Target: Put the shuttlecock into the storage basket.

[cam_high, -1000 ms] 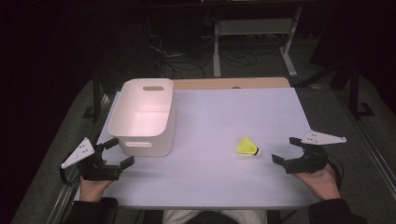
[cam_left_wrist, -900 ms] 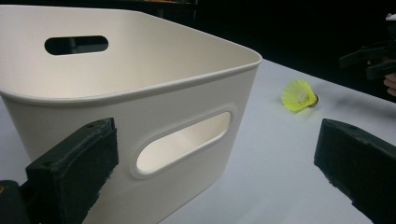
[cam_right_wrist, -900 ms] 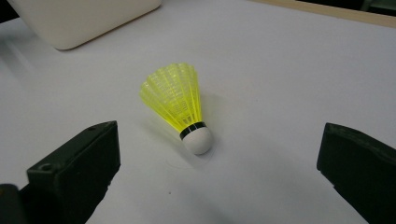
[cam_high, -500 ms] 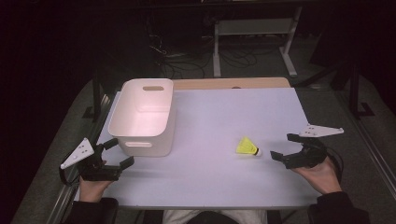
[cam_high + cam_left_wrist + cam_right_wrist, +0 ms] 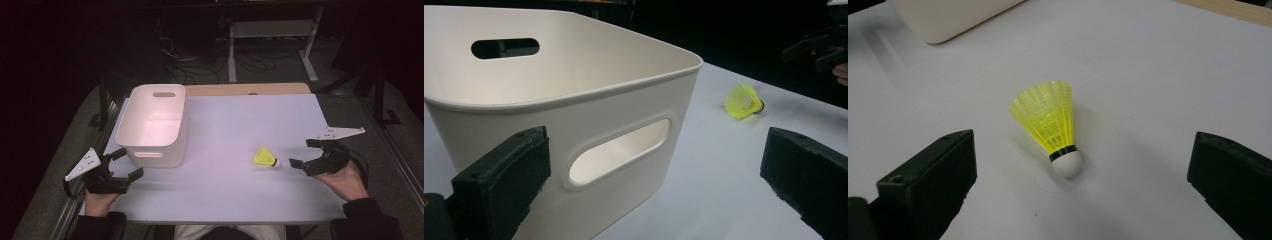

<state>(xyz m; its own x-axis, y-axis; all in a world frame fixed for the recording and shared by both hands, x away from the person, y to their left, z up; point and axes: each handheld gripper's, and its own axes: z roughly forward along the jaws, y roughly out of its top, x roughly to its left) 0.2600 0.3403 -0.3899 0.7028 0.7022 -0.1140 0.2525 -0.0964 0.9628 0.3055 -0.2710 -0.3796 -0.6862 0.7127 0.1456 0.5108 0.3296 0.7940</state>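
Observation:
A yellow shuttlecock (image 5: 264, 157) with a white cork tip lies on its side on the white table (image 5: 235, 125), right of centre. In the right gripper view the shuttlecock (image 5: 1050, 123) lies just ahead of the jaws, cork end nearest. My right gripper (image 5: 305, 154) is open, a short way to its right. A white plastic bin (image 5: 152, 125) with handle slots stands at the left, empty. My left gripper (image 5: 127, 164) is open beside the bin's near end; the bin (image 5: 574, 110) looms close in the left gripper view, with the shuttlecock (image 5: 744, 101) farther off.
A wooden strip (image 5: 245, 89) runs along the table's far edge. Beyond it stand a metal frame (image 5: 270, 40) and cables on a dark floor. A person's hands hold both grippers at the near corners.
My right gripper has moved left and a little forward, closer to the shuttlecock. The left gripper, the bin and the shuttlecock have stayed put.

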